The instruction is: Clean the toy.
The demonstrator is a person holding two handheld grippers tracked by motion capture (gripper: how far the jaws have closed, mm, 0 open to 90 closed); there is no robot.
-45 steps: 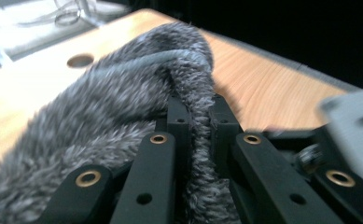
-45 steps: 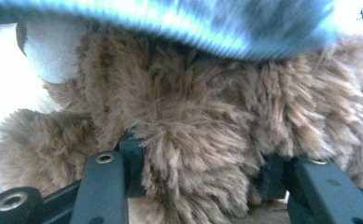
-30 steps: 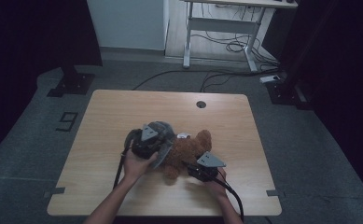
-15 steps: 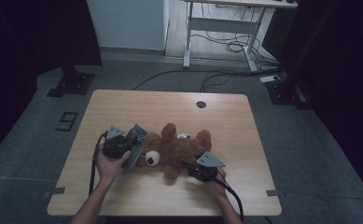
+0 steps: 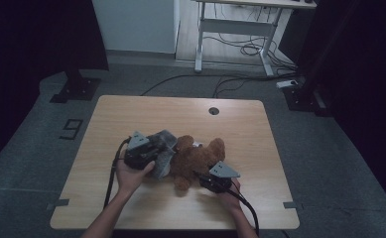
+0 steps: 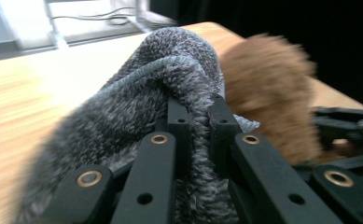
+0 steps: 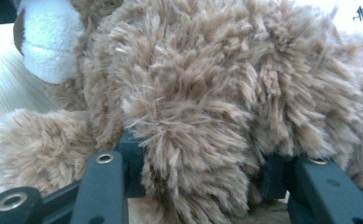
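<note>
A brown teddy bear [image 5: 198, 158] lies in the middle of the wooden table [image 5: 180, 114]. At the bear's head end, my left gripper [image 5: 166, 151] is shut on a fold of a grey knitted cloth [image 5: 163, 166]. The left gripper view shows its jaws [image 6: 200, 105] pinching that knit [image 6: 170, 70], with the bear [image 6: 268, 88] just behind. Near the table's front, my right gripper [image 5: 203, 177] is clamped on the bear's lower body. Its jaws [image 7: 200, 154] squeeze a thick tuft of brown fur [image 7: 193, 93]. The bear's white muzzle [image 7: 48, 42] is at the upper left.
A round cable hole [image 5: 214, 110] sits near the table's far edge. Beyond it stand a white desk frame [image 5: 235, 29] and floor cables [image 5: 250, 49]. A dark stand base [image 5: 76, 89] is on the floor at the far left. Black cables trail from both grippers over the front edge.
My left gripper swung the grey knit off the bear's head to the left, baring its face, then came back right to the head. The right gripper stayed put on the bear.
</note>
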